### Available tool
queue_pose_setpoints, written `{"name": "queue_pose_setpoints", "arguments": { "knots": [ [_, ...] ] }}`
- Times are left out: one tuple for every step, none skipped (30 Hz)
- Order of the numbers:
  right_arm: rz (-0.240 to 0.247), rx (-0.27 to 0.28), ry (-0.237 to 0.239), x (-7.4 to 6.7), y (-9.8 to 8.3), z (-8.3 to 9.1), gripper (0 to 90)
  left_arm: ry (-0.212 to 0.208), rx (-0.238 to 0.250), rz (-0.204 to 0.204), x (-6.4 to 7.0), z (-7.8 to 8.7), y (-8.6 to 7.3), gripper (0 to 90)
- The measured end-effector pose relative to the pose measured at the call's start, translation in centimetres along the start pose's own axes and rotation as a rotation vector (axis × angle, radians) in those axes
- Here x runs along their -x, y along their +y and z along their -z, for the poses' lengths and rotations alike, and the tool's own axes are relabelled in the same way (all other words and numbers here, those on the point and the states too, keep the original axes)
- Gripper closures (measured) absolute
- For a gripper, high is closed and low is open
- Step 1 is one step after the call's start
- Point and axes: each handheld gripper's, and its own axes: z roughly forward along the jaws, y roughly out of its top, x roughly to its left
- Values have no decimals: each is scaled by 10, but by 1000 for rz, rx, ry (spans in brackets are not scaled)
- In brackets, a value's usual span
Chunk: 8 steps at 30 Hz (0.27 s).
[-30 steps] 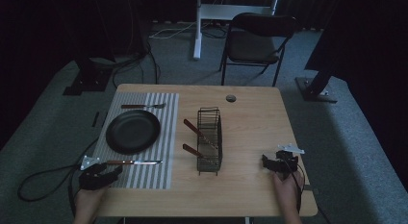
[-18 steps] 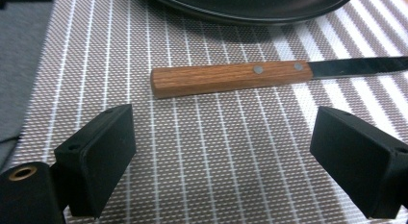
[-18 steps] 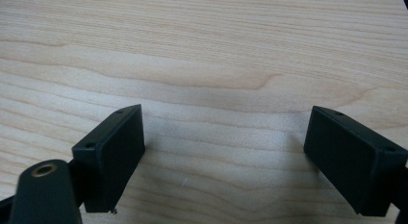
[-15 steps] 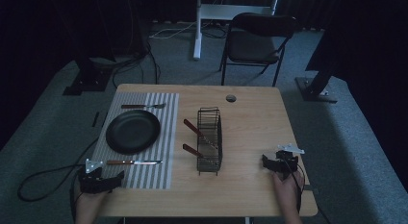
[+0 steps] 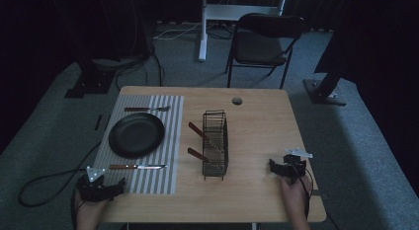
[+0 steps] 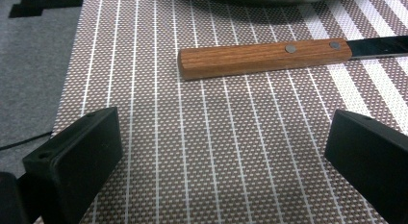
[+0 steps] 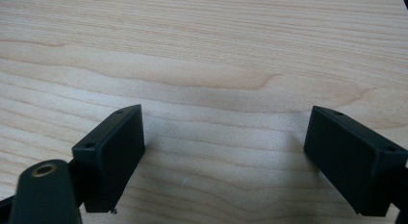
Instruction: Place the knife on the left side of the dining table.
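**Both grippers spread wide and empty; the knife lies just ahead of your left one**

Your wooden table (image 5: 257,121) has its largest bare stretch on the right half, from the wire rack out to the right edge, and along the near edge between your two hands. The striped placemat (image 5: 170,141) covers most of the left part; its left border runs close to the table's left edge, with grey carpet just beyond it in the left gripper view. On the mat the black plate (image 5: 136,134) sits in the middle, leaving only narrow strips of mat either side. The wire rack (image 5: 215,143) stands upright near the table's centre, just right of the mat, with two wooden-handled utensils leaning out of its left side. A fork (image 5: 146,109) lies on the mat beyond the plate, near the far edge.

The knife (image 6: 263,57) lies flat on the mat on your side of the plate, wooden handle toward the left edge, blade pointing toward the rack.

Your left gripper (image 5: 101,189) rests at the near left corner of the mat; its jaws have just been opening and now stand wide apart with bare mat between them, the knife handle just ahead and untouched. Your right gripper (image 5: 282,168) sits near the near right corner, well apart from the rack, jaws spread wide over bare wood, holding nothing.
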Motion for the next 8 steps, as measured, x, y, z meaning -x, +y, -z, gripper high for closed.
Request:
{"name": "queue_pose_setpoints", "arguments": {
  "knots": [
    [0, 0, 0, 0, 0, 0, 132, 4, 9, 3, 0, 1, 0, 4],
    [0, 0, 0, 0, 0, 0, 132, 6, 12, 4, 0, 2, 0, 4],
    [0, 0, 0, 0, 0, 0, 132, 6, 12, 4, 0, 2, 0, 4],
    [0, 0, 0, 0, 0, 0, 132, 12, 17, 2, 0, 2, 0, 4],
    [0, 0, 0, 0, 0, 0, 132, 13, 12, 6, -1, 2, 0, 4],
    [0, 0, 0, 0, 0, 0, 132, 13, 9, 10, -1, 1, 0, 4],
    [0, 0, 0, 0, 0, 0, 132, 15, 7, 10, -2, 1, -1, 4],
    [0, 0, 0, 0, 0, 0, 132, 15, 6, 10, -2, 0, -1, 4]
  ]
}}
